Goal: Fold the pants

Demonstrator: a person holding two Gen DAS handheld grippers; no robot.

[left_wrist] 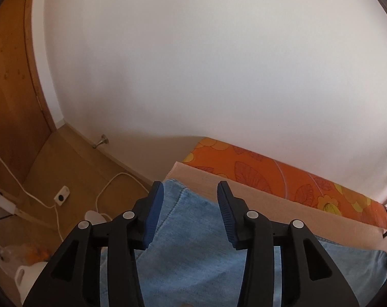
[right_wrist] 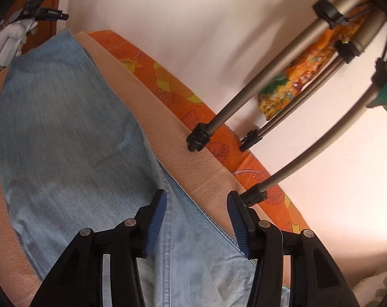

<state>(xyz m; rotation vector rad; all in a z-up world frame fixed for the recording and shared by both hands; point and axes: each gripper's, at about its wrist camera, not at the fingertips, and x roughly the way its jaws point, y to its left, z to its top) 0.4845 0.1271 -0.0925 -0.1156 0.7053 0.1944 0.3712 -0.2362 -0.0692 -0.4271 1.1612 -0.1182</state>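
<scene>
Light blue denim pants [right_wrist: 65, 133] lie flat on a tan blanket [right_wrist: 173, 133]. In the right wrist view they stretch from the near edge up to the far left. My right gripper [right_wrist: 196, 198] hovers over their near end, jaws apart, nothing between the blue pads [right_wrist: 156, 220]. In the left wrist view the pants [left_wrist: 193, 243] fill the lower middle, with one end near the blanket's [left_wrist: 270, 199] far-left corner. My left gripper [left_wrist: 191, 192] stands open above that end, and no cloth is pinched in it.
An orange flowered sheet [right_wrist: 219, 138] runs along the white wall behind the blanket. Tripod legs [right_wrist: 239, 97] stand on the bed at the right. On the wooden floor [left_wrist: 73, 168] to the left lie white cables [left_wrist: 111, 181], a socket and a white jug.
</scene>
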